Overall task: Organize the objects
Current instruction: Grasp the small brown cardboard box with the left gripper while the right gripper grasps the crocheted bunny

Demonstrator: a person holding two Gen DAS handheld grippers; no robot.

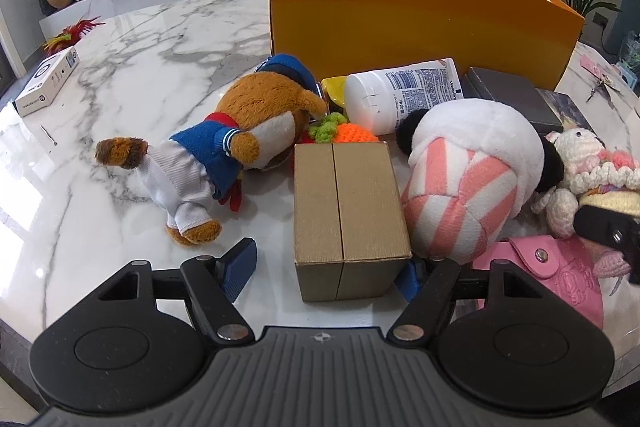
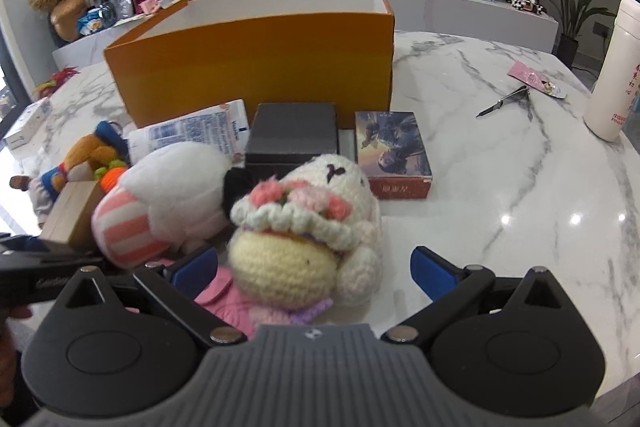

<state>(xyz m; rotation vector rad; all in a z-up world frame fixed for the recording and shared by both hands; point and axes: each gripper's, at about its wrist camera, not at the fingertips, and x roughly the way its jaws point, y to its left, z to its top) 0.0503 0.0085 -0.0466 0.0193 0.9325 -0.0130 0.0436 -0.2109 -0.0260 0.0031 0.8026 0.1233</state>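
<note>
A white marble desk point(image 2: 500, 155) is carrying the clutter. An orange box point(image 2: 256, 67), plush toys and small boxes are lying on it.

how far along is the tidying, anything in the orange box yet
Hardly begun: what shows of the orange box looks empty. The left gripper has its fingers around the tan carton without gripping it; the right gripper is open around the crocheted doll. The other toys and boxes lie on the table.
</note>
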